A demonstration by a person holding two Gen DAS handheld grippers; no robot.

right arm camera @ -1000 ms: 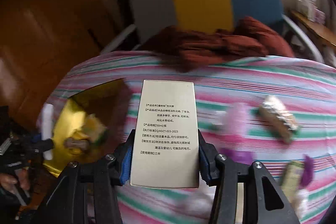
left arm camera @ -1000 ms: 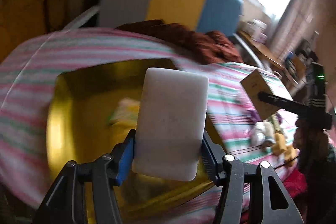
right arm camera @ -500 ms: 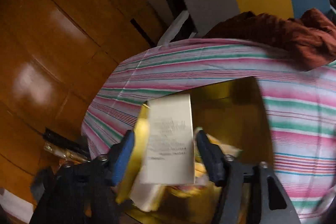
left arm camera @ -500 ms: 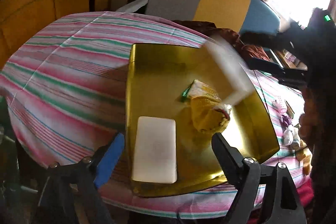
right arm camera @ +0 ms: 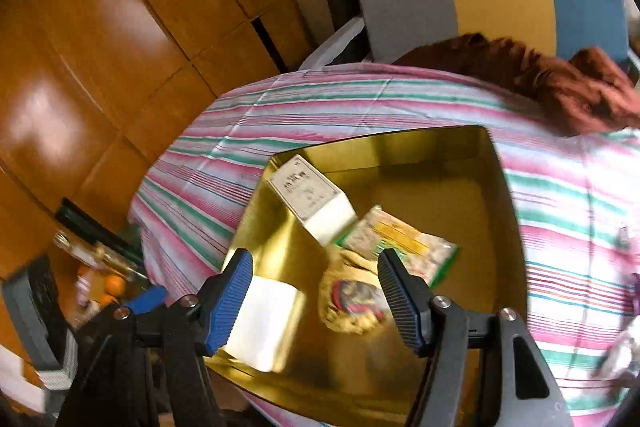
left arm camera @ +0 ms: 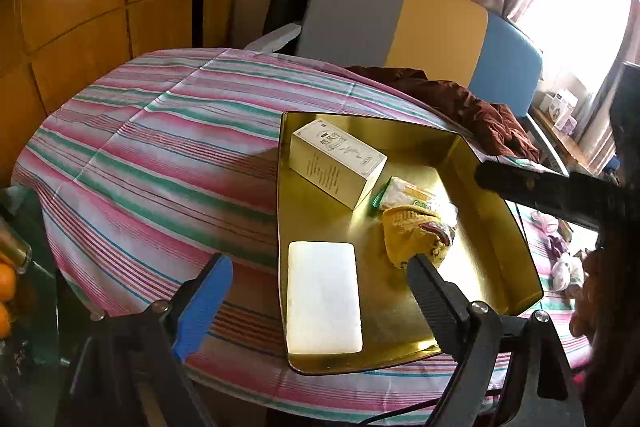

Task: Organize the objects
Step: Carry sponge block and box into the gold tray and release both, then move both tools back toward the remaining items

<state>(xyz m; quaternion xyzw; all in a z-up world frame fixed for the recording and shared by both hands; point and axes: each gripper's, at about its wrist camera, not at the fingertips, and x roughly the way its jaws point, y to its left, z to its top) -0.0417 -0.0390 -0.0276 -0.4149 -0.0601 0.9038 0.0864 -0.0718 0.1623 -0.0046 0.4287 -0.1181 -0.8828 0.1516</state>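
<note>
Gold tray [left arm camera: 496,187] sits on the striped bench cloth [left arm camera: 160,155]. Inside it lie a white block [left arm camera: 322,297] at the near end, a cream box [left arm camera: 336,161] at the far end, a green packet [left arm camera: 408,197] and a yellow pouch [left arm camera: 414,237]. Left gripper [left arm camera: 316,291] fingers have just been opening, nothing between them. Right gripper [right arm camera: 316,291] fingers stand released and empty above the tray.

A striped tablecloth [left arm camera: 160,155] covers the table, bearing a gold tray [left arm camera: 496,187].
</note>
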